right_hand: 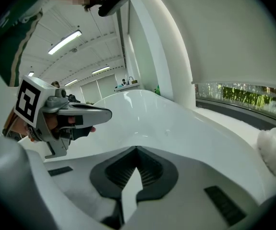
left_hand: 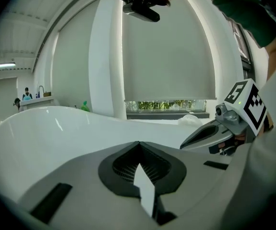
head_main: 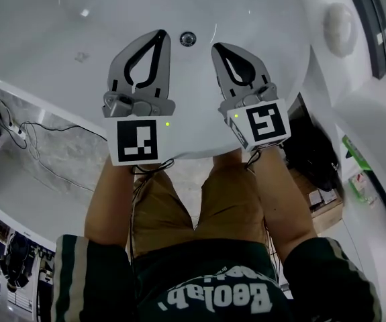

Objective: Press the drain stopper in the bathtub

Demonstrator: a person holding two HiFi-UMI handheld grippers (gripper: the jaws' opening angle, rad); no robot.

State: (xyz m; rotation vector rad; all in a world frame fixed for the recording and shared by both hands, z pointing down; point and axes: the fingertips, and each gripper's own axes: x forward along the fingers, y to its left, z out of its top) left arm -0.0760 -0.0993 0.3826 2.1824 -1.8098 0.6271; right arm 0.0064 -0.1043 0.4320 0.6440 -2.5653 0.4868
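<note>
Above tub (head_main: 38, 25), L claw (head_main: 160, 36) & R claw (head_main: 217, 47) shut, empty; stopper (head_main: 188, 39) only in head view.

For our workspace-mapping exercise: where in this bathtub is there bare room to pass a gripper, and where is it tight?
Bare bathtub floor lies left of the left gripper, and between the right gripper and the tub's right rim. It is tight by the drain stopper, which sits between the two gripper tips.
</note>
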